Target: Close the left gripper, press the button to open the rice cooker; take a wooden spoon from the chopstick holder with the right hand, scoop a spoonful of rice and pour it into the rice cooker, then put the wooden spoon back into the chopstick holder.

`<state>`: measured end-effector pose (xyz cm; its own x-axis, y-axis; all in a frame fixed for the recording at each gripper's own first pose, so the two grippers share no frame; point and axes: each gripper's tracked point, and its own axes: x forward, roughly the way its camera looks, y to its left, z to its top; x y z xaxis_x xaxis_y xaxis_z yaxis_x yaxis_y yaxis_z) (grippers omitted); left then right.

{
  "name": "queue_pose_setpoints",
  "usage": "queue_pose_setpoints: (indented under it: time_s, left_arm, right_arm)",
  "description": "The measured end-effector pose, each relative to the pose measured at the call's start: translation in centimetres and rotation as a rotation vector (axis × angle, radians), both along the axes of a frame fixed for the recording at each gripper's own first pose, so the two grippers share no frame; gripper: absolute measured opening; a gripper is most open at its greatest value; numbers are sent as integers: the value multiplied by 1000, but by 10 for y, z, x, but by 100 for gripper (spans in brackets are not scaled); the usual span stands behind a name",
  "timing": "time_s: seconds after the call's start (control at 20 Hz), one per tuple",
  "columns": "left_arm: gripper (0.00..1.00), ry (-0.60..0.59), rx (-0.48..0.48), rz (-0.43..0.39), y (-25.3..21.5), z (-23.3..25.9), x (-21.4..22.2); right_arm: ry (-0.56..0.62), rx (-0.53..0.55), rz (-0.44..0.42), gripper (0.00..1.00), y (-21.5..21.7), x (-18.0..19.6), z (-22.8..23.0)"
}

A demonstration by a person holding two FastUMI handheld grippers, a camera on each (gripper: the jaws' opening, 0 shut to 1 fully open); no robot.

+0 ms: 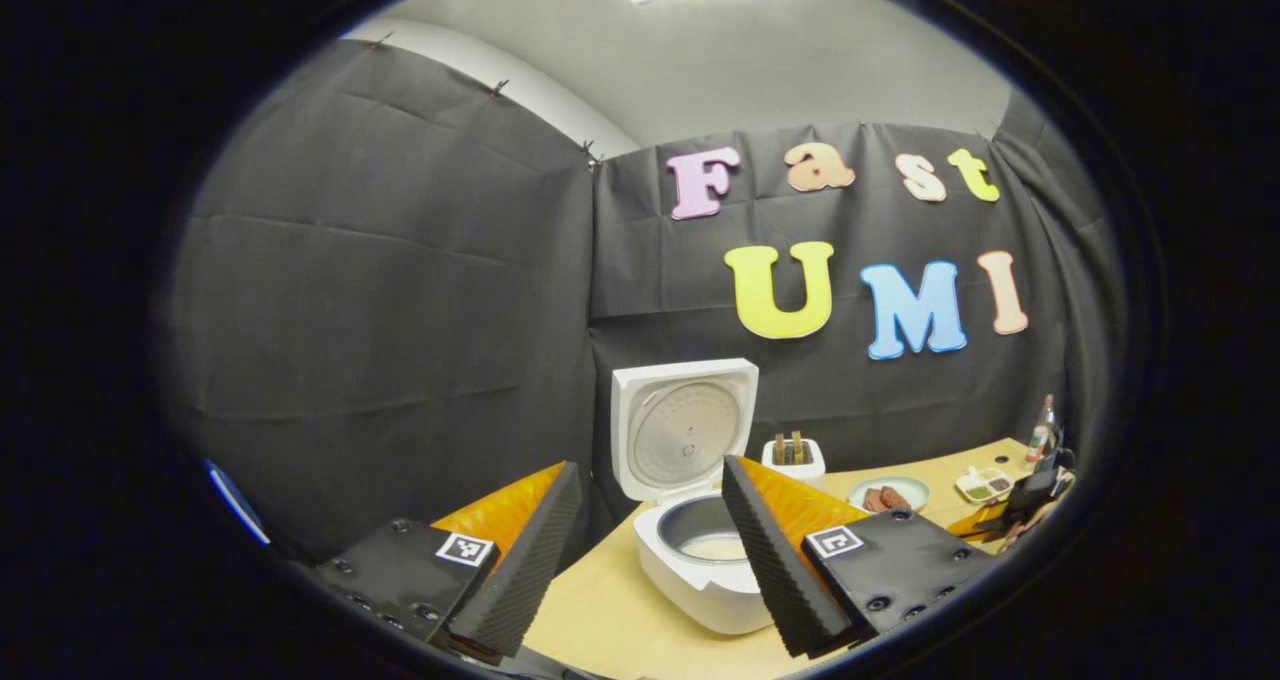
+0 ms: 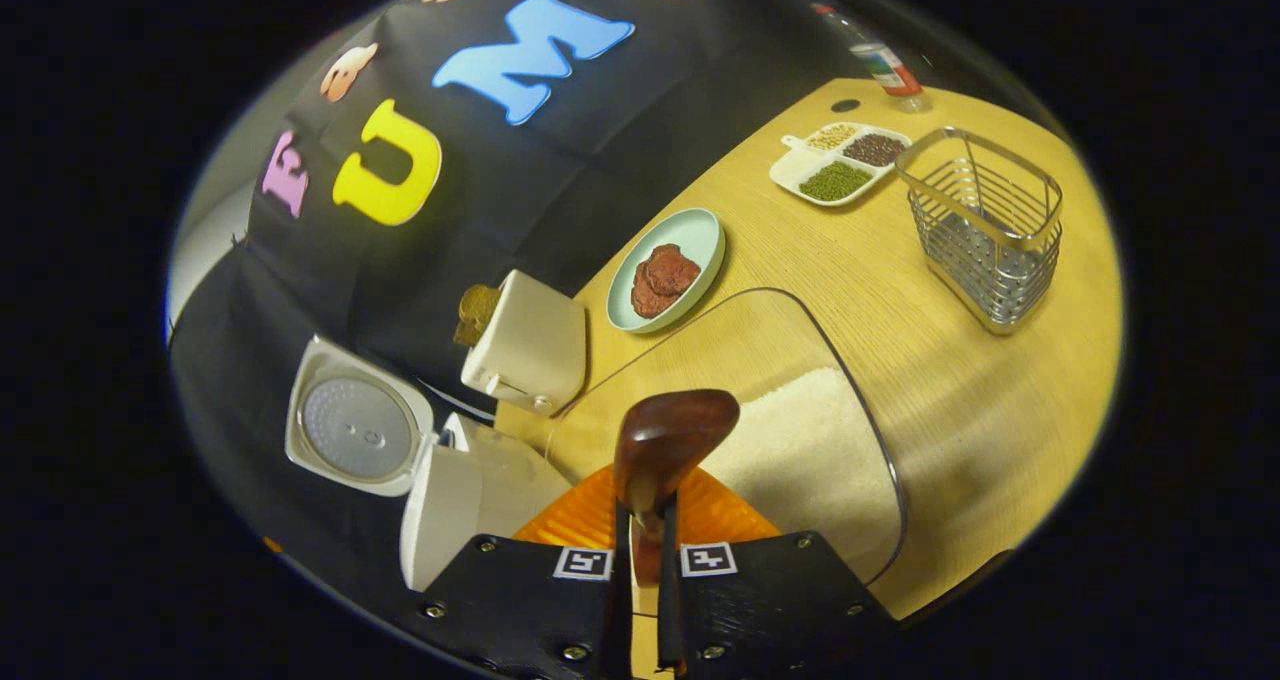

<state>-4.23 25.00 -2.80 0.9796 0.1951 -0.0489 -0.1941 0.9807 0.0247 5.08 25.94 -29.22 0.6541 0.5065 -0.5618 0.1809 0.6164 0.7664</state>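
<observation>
Right gripper is clamped on the wooden spoon, bowl hanging over the clear rice container, so we're at the scoop. Left gripper sits wide apart. Beyond it, the rice cooker is open; the chopstick holder stands farther off. Next I'd dip into the rice.

tongs clamping wooden spoon, above rice

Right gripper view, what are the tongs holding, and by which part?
The right tongs hold the wooden spoon by its handle, bowl pointing forward over the rice container.
</observation>
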Motion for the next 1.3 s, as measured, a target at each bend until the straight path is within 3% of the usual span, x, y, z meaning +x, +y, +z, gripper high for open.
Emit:
queue_pose_setpoints:
  time_s: [0.75, 1.3]
  left_arm:
    - [100, -12, -3, -31, -17, 4, 5]
    - [100, 6, -43, 18, 7, -13, 3]
  right_arm:
    - [-9, 362, -137, 10, -12, 29, 78]
    - [-88, 474, -48, 10, 48, 57, 155]
